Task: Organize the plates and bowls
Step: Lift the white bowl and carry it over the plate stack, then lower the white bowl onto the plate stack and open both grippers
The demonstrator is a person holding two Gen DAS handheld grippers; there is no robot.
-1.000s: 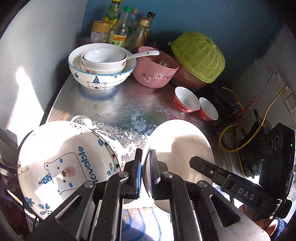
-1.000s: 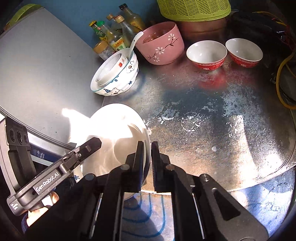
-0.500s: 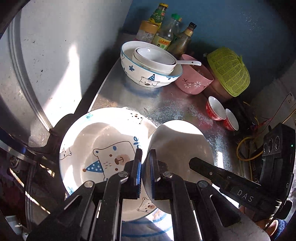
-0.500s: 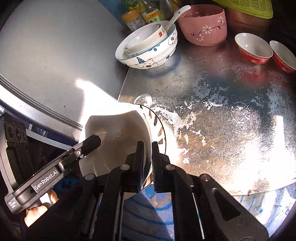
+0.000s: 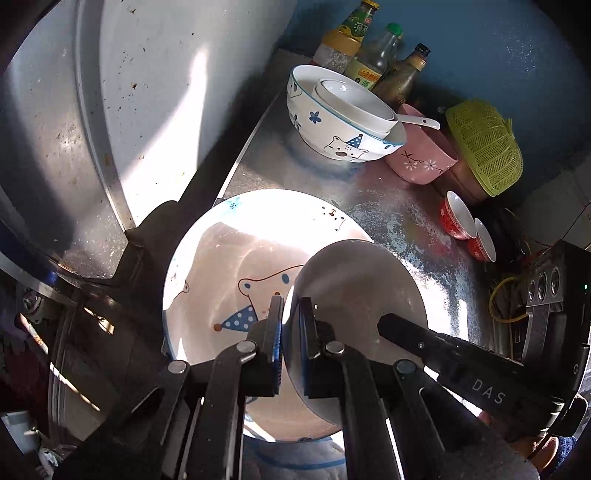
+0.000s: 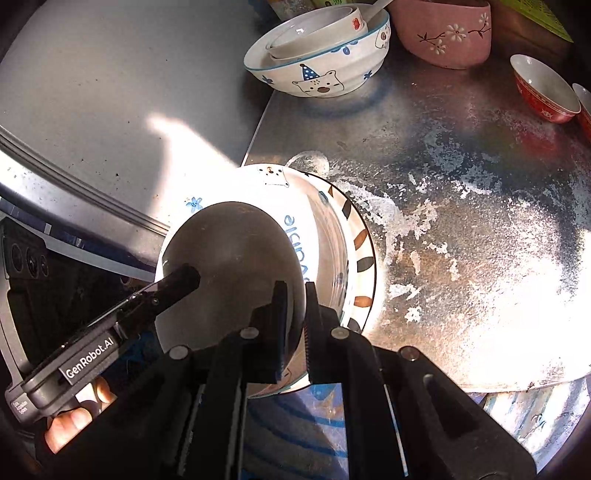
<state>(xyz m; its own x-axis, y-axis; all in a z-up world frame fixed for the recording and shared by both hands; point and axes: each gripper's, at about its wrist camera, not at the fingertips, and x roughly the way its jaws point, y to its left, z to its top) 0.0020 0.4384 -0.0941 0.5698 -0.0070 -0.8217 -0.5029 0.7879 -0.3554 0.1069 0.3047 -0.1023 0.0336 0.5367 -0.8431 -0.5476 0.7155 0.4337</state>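
**Together, 2 tools on 1 white plate**

Together we hold 1 plain white plate (image 5: 358,295) by opposite edges: our left tool (image 5: 290,325) has its jaws closed to a narrow slot on the plate's left rim, and our right tool (image 6: 293,314) is clamped the same way on the right rim. The plate hangs tilted over the bear plate (image 5: 229,258), its face turned up and away from us, its wide axis running from one tool to the other.

Below it we count 2 more plates at the near left edge of the metal surface (image 6: 461,184): the bear plate on top and 1 striped plate (image 6: 362,258) showing under its right side.

Farther back we count 1 big bear bowl (image 6: 317,70) with smaller white bowls (image 5: 351,99) nested inside; from here we cannot tell how many. Just beside it stands 1 pink bowl (image 6: 447,33) with a white spoon (image 5: 417,121) lying across, then 2 small red bowls (image 5: 458,218) side by side and 1 green basket (image 5: 484,147) upside down. At the blue wall stand 3 bottles (image 5: 376,55) and 1 jar.
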